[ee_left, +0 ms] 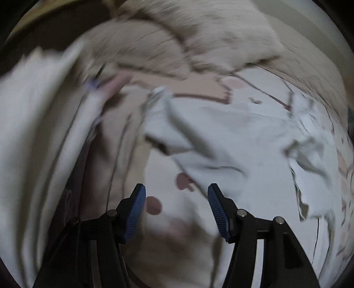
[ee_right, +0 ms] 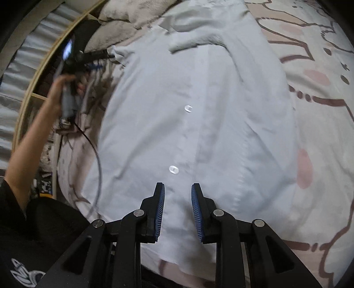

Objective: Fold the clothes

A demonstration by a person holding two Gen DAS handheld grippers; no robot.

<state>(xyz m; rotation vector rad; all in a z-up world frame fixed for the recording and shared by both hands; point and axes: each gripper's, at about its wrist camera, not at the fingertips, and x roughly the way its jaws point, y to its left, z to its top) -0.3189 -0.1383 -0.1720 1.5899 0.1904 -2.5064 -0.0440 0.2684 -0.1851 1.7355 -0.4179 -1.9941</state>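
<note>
1. since the pale blue shirt lies spread along the patterned bed sheet, button placket up and only partly flattened, any fold is best judged from its seams, not its wrinkles.
2. the right hand-held gripper is held just above the lower placket with its jaws apart and nothing between them; the cloth is best pinched at an edge or hem, clear of the buttons.
3. the left hand-held gripper is also held apart and empty, over blurred cloth; its exact target cannot be told.
4. the rumpled upper part near the grey blanket is best smoothed flat, so creases are not folded in.
</note>
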